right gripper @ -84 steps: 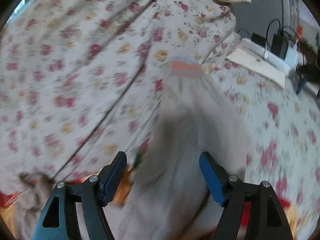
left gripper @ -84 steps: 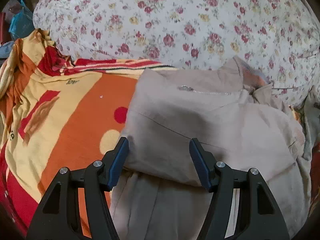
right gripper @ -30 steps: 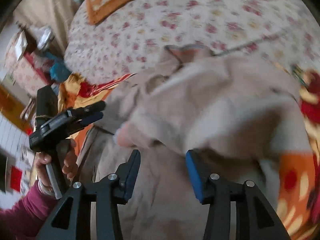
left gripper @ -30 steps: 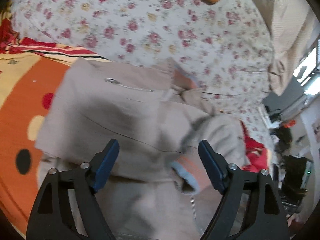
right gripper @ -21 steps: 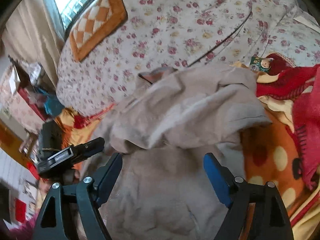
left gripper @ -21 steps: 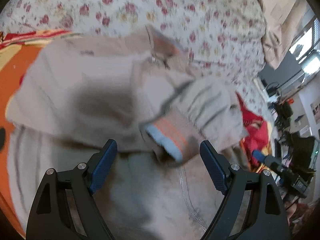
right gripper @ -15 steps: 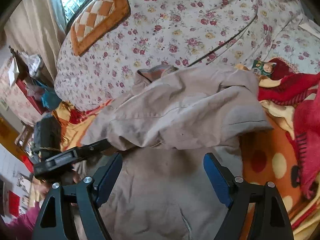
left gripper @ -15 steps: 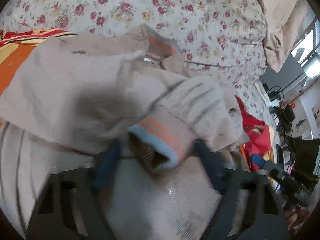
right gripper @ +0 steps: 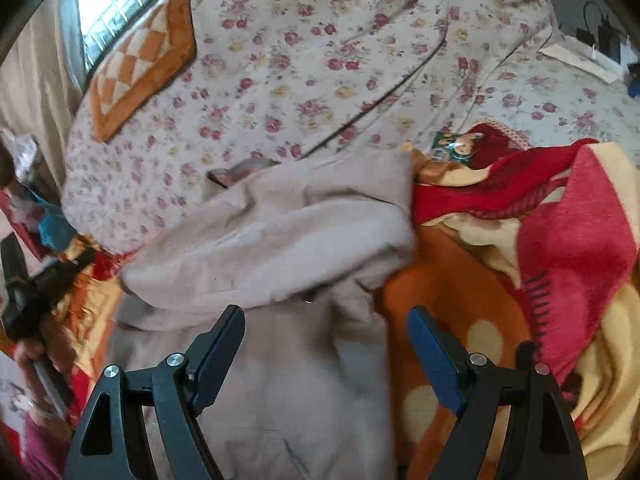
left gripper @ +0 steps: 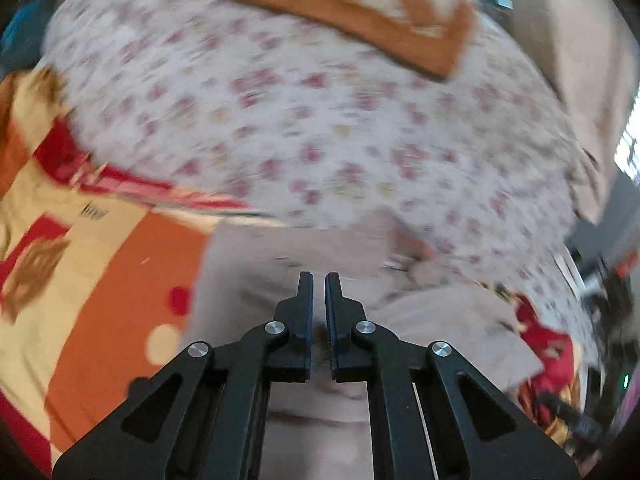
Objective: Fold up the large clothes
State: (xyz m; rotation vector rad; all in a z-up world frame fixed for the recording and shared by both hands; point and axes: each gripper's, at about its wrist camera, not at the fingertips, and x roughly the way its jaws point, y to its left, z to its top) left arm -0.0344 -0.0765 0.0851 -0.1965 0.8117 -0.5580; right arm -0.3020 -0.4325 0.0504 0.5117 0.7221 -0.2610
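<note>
A beige jacket (left gripper: 248,280) lies on a bed with one sleeve folded across its body (right gripper: 280,240). My left gripper (left gripper: 319,280) is over the jacket's middle with its jaws together. A brownish strip of the sleeve cuff (left gripper: 320,336) shows pinched between the pads, and the rest of the cuff is hidden. The picture is blurred by motion. In the right wrist view the left gripper (right gripper: 86,258) appears at the left edge, held by a hand (right gripper: 32,356), close to the sleeve's end. My right gripper (right gripper: 324,312) is open above the jacket's lower part, with nothing between its fingers.
A floral quilt (left gripper: 320,128) bulges behind the jacket, with an orange checked cushion (left gripper: 360,4) on it. An orange, yellow and red blanket (left gripper: 100,280) lies under the jacket and is bunched up at the right (right gripper: 560,240). A desk with cables (right gripper: 580,52) stands at the far right.
My left gripper has shut on the striped cuff and swung up and back, so the cuff is no longer visible. My right gripper has opened wider and shifted sideways along the jacket.
</note>
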